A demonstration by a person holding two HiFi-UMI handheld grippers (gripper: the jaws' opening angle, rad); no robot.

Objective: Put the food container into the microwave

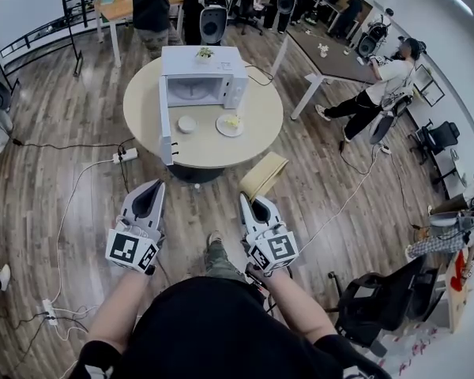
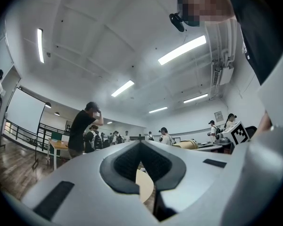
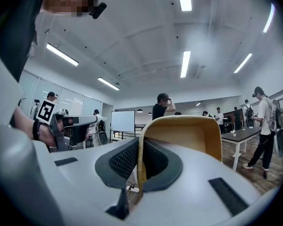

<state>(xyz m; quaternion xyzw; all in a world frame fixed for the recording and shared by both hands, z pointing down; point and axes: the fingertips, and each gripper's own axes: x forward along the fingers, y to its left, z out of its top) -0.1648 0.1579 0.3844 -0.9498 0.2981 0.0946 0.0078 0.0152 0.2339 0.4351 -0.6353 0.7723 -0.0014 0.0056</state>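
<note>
We find the microwave (image 1: 201, 73) standing on the far half of a round table (image 1: 257, 140), its door (image 1: 166, 125) swung fully open toward us, so the cavity is ready to load. 2 dishes sit just in front of the microwave: a small white dish (image 1: 187, 123) near the door and a plate (image 1: 230, 124) with some pale food on it to that dish's right. The food container (image 1: 265, 174), a tan open tub, is well short of the microwave, off the table edge and carried tilted in the air. The right gripper (image 1: 249, 200) pinches 1 side wall of it; in the right gripper view the wall runs edge-on between the dark pads (image 3: 125, 159), which accounts for the tub hanging out ahead of the jaws. The left gripper (image 1: 150, 192) is level with the right one, equally far from the microwave, its jaws pressed together at the tips with nothing between them. We judge it is held in reserve, possibly for the door. In our assessment the carry is under way and the insertion is not yet begun; the 2 dishes narrow the approach to the cavity.
</note>
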